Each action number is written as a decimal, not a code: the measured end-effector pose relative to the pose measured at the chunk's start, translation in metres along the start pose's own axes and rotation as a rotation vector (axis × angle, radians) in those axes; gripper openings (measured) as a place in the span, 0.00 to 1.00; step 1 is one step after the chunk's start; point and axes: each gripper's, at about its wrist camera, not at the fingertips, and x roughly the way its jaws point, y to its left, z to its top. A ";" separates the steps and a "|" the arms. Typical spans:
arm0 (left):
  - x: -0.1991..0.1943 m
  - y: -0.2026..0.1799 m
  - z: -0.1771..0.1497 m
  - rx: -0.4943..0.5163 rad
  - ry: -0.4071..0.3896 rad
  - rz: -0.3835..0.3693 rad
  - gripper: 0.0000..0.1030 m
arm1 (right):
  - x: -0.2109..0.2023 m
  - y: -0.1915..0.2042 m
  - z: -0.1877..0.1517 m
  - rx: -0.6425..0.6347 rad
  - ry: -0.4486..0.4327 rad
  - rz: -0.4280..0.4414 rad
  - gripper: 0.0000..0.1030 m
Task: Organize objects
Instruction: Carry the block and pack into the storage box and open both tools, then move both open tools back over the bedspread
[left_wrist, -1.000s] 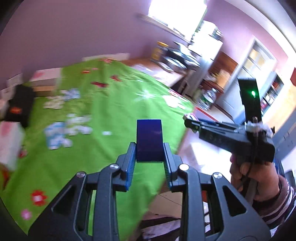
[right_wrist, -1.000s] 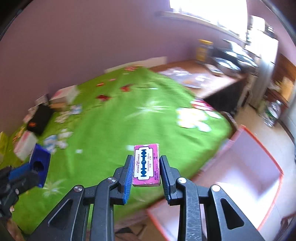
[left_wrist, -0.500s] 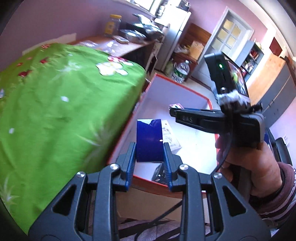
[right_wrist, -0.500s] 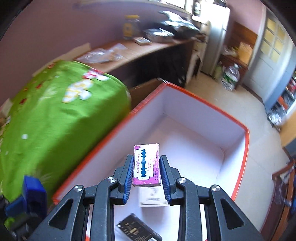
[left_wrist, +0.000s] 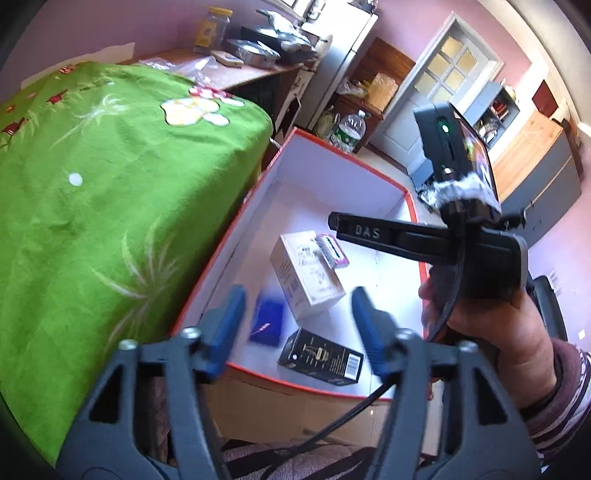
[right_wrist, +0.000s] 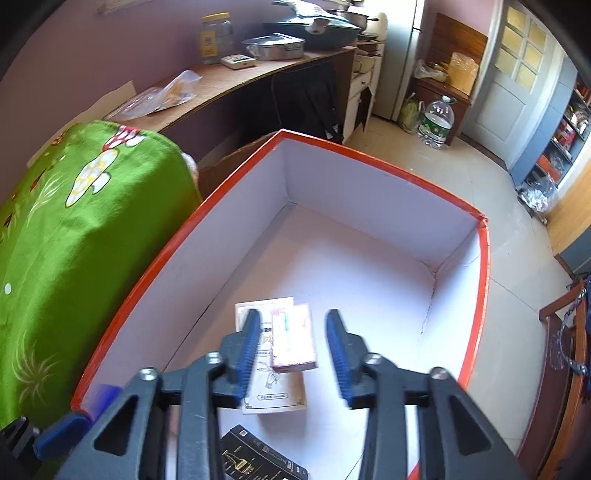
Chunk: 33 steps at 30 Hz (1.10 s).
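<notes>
Left tool (left_wrist: 297, 325): jaws spread wide, holding nothing, above the near left corner of the box (left_wrist: 369, 166). Blue packet (left_wrist: 266, 321): blurred, between the open jaws, at the box floor near the left wall; whether it rests there cannot be told. Right tool (right_wrist: 291, 352): jaws likewise wide apart, empty, over the box (right_wrist: 388, 166) interior. Pink packet (right_wrist: 293, 341): blurred, between the jaws, over the white carton (right_wrist: 273, 387); in the left view the pink packet (left_wrist: 332, 251) sits at the far top edge of the white carton (left_wrist: 304, 275). Black carton (left_wrist: 320, 357): flat on the box floor near the front wall. Box: white inside, red-rimmed, just beside the green-covered bed (left_wrist: 110, 184).
</notes>
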 end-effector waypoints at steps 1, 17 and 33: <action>-0.002 0.000 0.001 0.001 -0.007 -0.004 0.66 | -0.003 -0.002 0.000 0.008 -0.013 -0.003 0.51; -0.117 0.021 0.003 0.057 -0.258 0.300 0.77 | -0.060 0.066 0.013 -0.051 -0.224 0.127 0.59; -0.244 0.108 -0.007 -0.048 -0.390 0.520 0.78 | -0.101 0.186 -0.003 -0.219 -0.289 0.294 0.61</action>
